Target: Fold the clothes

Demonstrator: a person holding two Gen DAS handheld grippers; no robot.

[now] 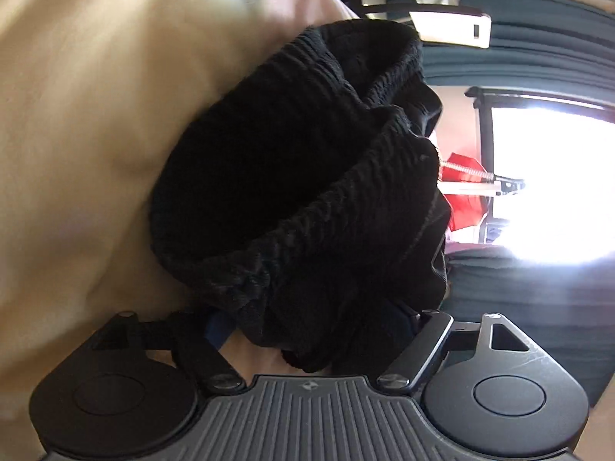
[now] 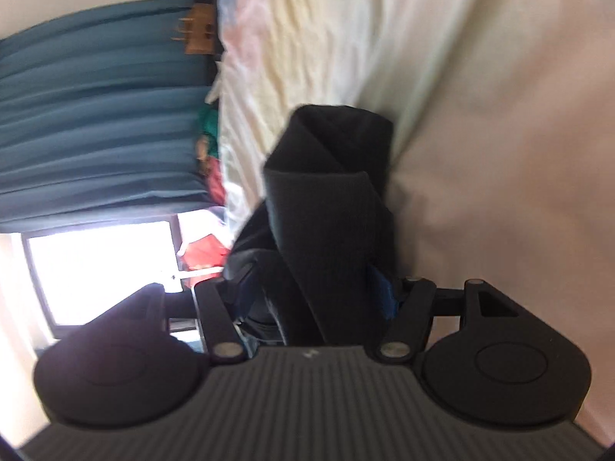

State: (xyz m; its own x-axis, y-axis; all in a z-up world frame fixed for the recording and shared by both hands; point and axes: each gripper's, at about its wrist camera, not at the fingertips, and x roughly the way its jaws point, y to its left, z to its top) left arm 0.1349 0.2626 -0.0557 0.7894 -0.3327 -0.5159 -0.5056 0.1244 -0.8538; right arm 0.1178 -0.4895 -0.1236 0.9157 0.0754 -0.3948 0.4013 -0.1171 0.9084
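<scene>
Left wrist view: a black garment (image 1: 307,176) fills the middle of the picture, bunched up with its ribbed elastic waistband curling in a loop. Its lower folds drop between the arms of the left claw (image 1: 307,330), whose fingertips are hidden behind the cloth, so I cannot tell whether the pads press on it or stand off it. Behind the garment on the left lies a cream bed sheet (image 1: 84,146), blurred. To the right are teal curtains (image 1: 538,46), a bright window (image 1: 553,176) and something red (image 1: 465,199) near the window frame. The whole scene appears turned on its side.

In the right wrist view, the same black garment (image 2: 330,207) stands as a smooth, flat band, twisted once near its far end, running from the right claw (image 2: 319,299) out over the bed sheet (image 2: 480,115). The cloth comes down between the claw's arms, and a bit of blue (image 2: 382,296) shows beside it at the right arm. The fingertips are covered by the cloth, so I cannot tell if this claw is clamped on it either. The sheet is white to cream and wrinkled, with faint pastel patches toward the far end. Teal curtains (image 2: 96,115) and the window (image 2: 103,269) lie to the left, with red and green items (image 2: 209,142) at the bed's edge, too blurred to name.
</scene>
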